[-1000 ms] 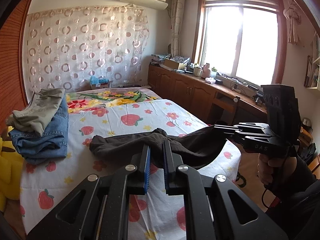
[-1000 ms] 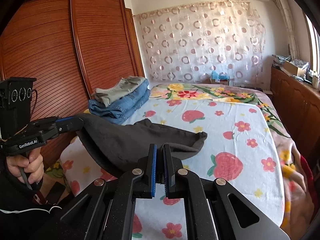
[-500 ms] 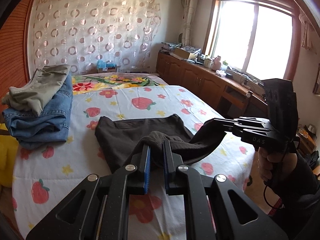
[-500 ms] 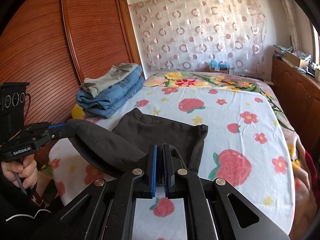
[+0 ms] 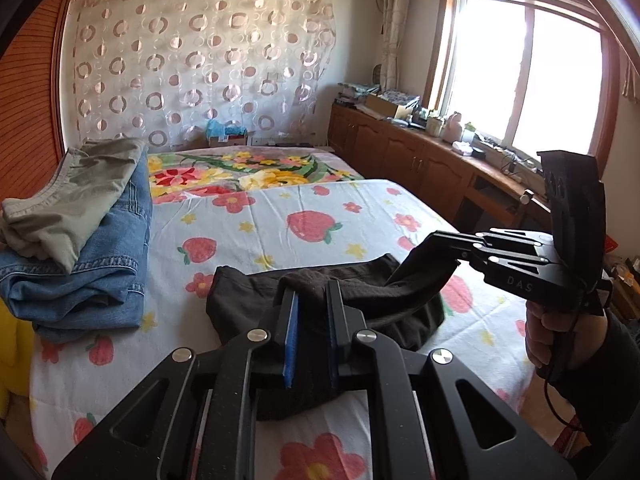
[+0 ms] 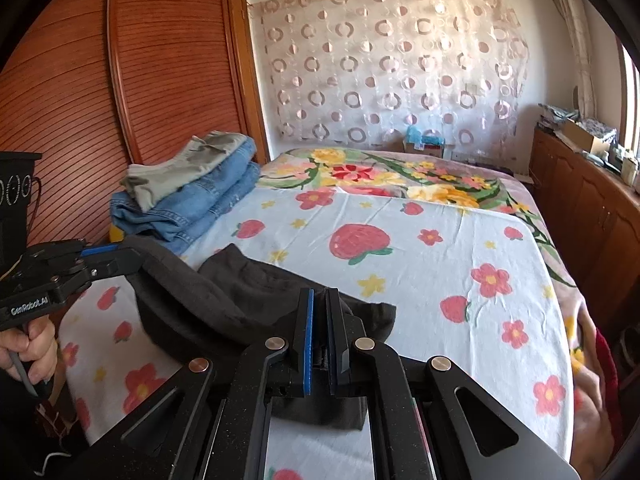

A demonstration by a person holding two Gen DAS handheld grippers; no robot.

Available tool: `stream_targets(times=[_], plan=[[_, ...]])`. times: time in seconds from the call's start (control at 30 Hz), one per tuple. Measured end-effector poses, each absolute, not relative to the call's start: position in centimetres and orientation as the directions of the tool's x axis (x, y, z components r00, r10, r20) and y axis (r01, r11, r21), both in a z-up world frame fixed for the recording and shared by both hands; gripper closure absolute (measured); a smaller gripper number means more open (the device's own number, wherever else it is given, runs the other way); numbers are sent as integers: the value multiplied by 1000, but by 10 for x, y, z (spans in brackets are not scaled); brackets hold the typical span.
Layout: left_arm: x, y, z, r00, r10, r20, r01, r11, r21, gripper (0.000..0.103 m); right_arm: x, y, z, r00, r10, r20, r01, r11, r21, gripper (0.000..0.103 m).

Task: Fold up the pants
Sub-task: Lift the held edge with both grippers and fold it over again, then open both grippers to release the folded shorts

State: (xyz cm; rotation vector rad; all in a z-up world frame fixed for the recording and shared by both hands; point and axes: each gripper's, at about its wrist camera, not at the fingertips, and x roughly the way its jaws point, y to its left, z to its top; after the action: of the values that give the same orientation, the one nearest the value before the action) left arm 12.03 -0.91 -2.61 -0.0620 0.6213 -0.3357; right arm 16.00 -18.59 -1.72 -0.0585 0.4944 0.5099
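1. Held the left tool (image 5: 312,292) nearly closed, pinching a bunched edge of the dark pants (image 5: 384,304) between its blue pads.
2. Kept the right tool (image 6: 320,296) shut almost completely, clamped on another part of that same edge, with a taut flap of cloth rising to its tips in the left view.
3. Found the pants at the near end of the bed (image 5: 280,208): far part lying flat on the strawberry sheet, near edge lifted clear of it and slung between the two tools.
4. Noted a stack of folded jeans (image 5: 80,280) with a khaki garment (image 5: 68,200) on top, to the left of the pants and close by.
5. Judged the step as laying the raised edge over the flat part to make a fold, not yet set down.
6. Risked a crooked fold: one tool sat higher than the other, so an uneven lowering would probably land the corners askew.
7. Risked trapped wrinkles: slack sagged between the two grips, likely to crease under the top layer unless pulled taut first.
8. Risked dragging the bottom layer and rucking it, given the weight of cloth hanging from the tools.
9. Risked a slip from the left pads, loaded with a thick bunch instead of a flat hem.
10. Risked brushing the jeans stack with the left side of the cloth.
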Motion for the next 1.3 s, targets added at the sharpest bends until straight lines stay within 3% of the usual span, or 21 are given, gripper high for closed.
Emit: stream_targets(times=[0.3,0.37,0.53,0.6,0.67,0.83,0.97,1.1,1.3], plan=[[130,-8,-44,738,-305,-602,272,951,-149,90,186,-175,-32,736,436,-518,-459,884,90,98],[130,-8,-46,735,-303,-606,271,951,-147,86,187,-173,-33,736,431,-522,-458,885,85,98],[127,-6,-48,734,-304,-607,278,950,-140,62,188,-171,-33,734,428,-527,-455,886,85,98],[124,-5,-51,728,-312,-611,285,948,-145,57,189,-172,-33,734,427,-528,-454,887,86,98],[125,-4,-53,720,-307,-622,282,949,-143,43,189,-171,-33,735,424,-529,-453,888,83,98],[119,-2,-62,709,-301,-638,277,951,-140,38,194,-175,-34,744,412,-526,-441,894,77,97],[114,3,-67,702,-302,-645,261,952,-162,38,191,-178,-31,757,388,-525,-434,900,40,82],[111,7,-71,695,-301,-653,253,952,-170,38,180,-188,-28,775,364,-517,-424,906,3,52],[104,7,-80,681,-306,-665,249,951,-183,38,159,-208,-34,751,382,-538,-432,901,36,51]])
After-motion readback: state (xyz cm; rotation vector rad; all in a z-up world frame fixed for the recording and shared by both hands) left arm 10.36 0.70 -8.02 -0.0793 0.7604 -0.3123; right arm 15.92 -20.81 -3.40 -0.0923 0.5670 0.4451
